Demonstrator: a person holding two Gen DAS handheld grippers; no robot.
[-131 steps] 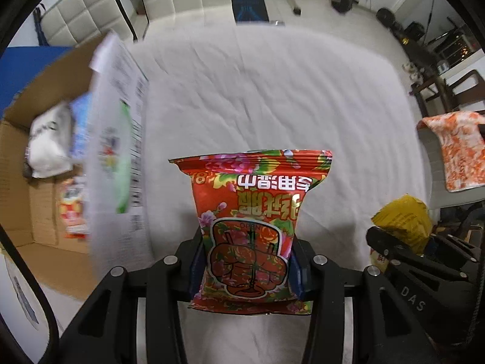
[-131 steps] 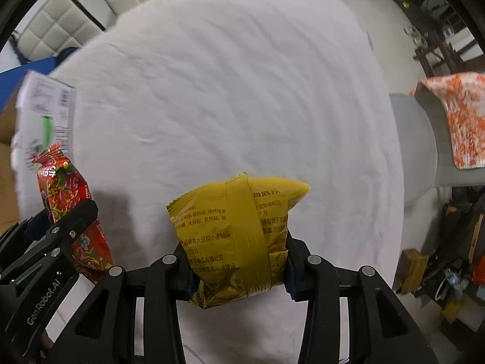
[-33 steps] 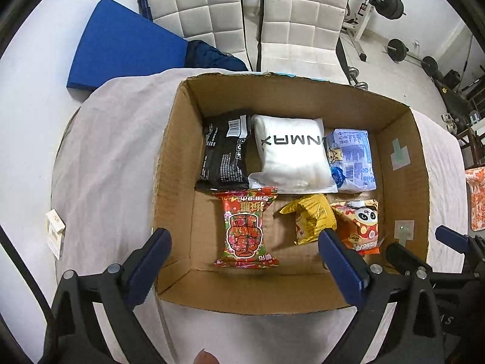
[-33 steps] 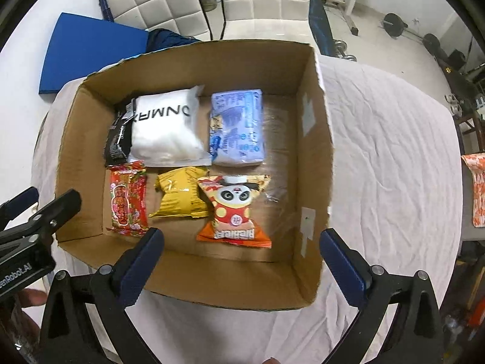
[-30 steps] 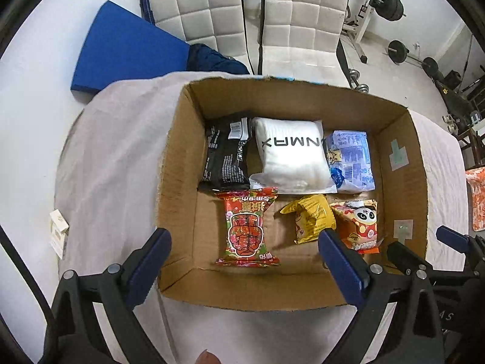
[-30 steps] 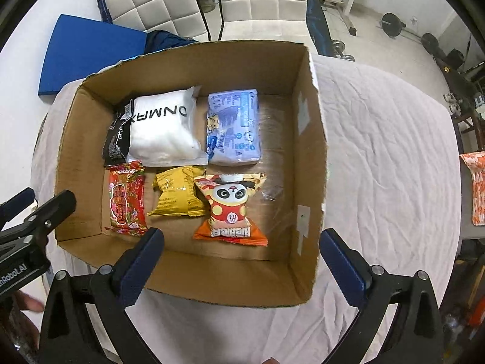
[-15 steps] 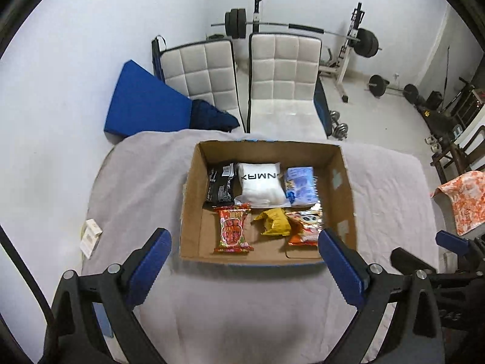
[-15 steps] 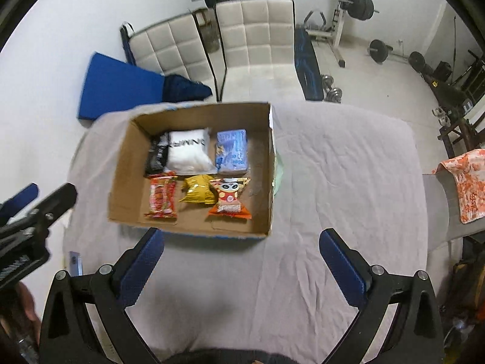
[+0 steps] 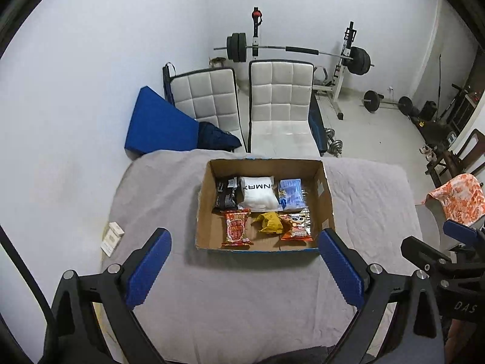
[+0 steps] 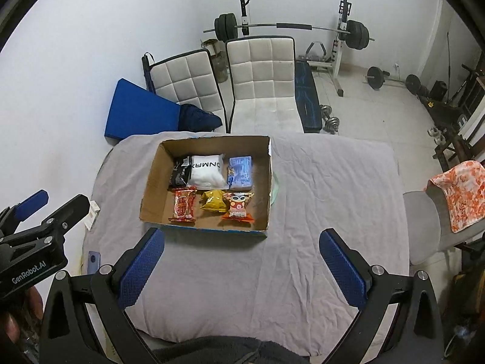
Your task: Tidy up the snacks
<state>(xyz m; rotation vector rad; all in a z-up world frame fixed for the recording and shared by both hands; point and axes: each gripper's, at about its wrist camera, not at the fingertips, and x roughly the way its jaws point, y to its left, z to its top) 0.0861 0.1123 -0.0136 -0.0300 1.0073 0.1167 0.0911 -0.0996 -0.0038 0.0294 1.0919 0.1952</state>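
Your left gripper (image 9: pixel 244 265): fingers spread wide, empty | your right gripper (image 10: pixel 241 261): likewise released, empty | six snack packets sit in the open brown cardboard box (image 9: pixel 203 209); red packet (image 9: pixel 237 228), yellow packet (image 9: pixel 270 222) in its near row | box rests on the grey cloth-covered table (image 10: pixel 318 188)

Plain white walls (image 9: pixel 91 60) across the upper frame. Centre top: barbell rack (image 9: pixel 291 50) behind two white quilted chairs (image 9: pixel 280 103). Blue mat (image 9: pixel 157 127) leaning left. Pale tiled floor (image 10: pixel 379 109) right, with perhaps dumbbells (image 10: pixel 330 118). Grey-clothed table (image 10: pixel 333 197) below.
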